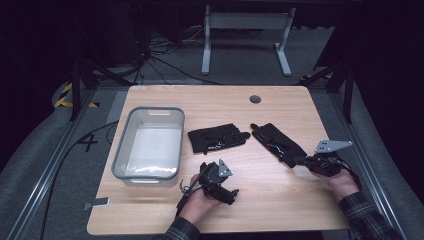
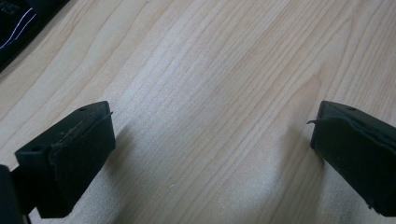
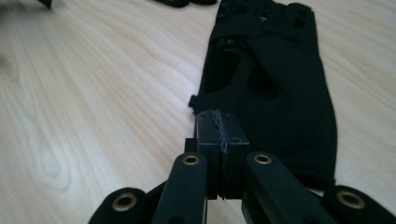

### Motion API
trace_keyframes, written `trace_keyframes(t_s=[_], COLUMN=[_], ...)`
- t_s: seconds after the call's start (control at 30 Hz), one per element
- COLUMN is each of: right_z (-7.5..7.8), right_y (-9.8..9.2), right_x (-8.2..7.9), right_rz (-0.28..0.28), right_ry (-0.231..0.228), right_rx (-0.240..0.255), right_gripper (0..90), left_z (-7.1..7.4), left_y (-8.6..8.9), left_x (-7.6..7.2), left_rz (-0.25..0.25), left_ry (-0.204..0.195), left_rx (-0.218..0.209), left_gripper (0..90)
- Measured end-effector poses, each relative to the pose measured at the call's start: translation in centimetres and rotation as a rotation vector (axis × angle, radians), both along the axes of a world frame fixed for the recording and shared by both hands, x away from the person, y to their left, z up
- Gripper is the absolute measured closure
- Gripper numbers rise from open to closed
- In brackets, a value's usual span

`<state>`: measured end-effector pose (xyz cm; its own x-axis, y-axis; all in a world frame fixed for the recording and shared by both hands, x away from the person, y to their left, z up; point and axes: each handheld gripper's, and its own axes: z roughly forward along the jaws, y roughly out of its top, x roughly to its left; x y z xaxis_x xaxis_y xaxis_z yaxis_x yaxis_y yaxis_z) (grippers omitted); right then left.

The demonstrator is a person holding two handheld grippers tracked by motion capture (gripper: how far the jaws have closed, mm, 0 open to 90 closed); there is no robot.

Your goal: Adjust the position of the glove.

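Right gripper (image 3: pixel 220 135): jaws pressing together on the cuff edge of the right glove (image 1: pixel 278 143), gripping it for lifting | Left gripper (image 2: pixel 212 140): jaws standing apart, idling over bare table (image 1: pixel 270 200) | Left glove (image 1: pixel 216 138): lying beside grey bin (image 1: pixel 120 150), the likely destination.

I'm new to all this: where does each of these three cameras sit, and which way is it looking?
High view: above the person's side, looking forward and down on the table; shows both forearms, left claw, right claw, bin, two gloves.
Left claw view: rides the left claw, looking along its open jaws at bare wood.
Right claw view: rides the right claw, shut at the cuff edge of the right glove.
Shared: that glove also shows from above.
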<state>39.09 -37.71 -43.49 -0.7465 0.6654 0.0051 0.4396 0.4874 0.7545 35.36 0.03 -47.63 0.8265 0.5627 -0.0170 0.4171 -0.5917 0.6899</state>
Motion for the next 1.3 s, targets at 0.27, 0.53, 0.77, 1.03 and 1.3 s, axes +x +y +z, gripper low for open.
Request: trace_keyframes(t_s=[0.27,0.53,0.77,1.03,1.3], right_z=[-0.2,-1.4,-1.7,-1.6,-1.5], right_y=[0.3,0.7,0.5,0.2,0.2], right_x=[1.9,3.7,3.9,3.4,2.5], right_rz=[-0.014,-0.02,-0.018,0.006,0.028], right_ry=[0.0,0.023,0.039,0.046,0.05], right_rx=[0.0,-0.046,-0.034,-0.045,-0.057], right_gripper=[90.0,90.0,90.0,90.0,90.0], left_z=[0.0,0.0,0.0,0.0,0.0], left_y=[0.0,0.0,0.0,0.0,0.0], left_x=[0.0,-0.1,-0.1,-0.1,-0.1], left_rz=[-0.001,-0.002,-0.004,-0.004,-0.004], left_ry=[0.001,-0.001,0.003,0.003,0.002], left_rx=[0.0,0.001,0.0,0.0,0.0], left_gripper=[0.1,0.2,0.1,0.1,0.1])
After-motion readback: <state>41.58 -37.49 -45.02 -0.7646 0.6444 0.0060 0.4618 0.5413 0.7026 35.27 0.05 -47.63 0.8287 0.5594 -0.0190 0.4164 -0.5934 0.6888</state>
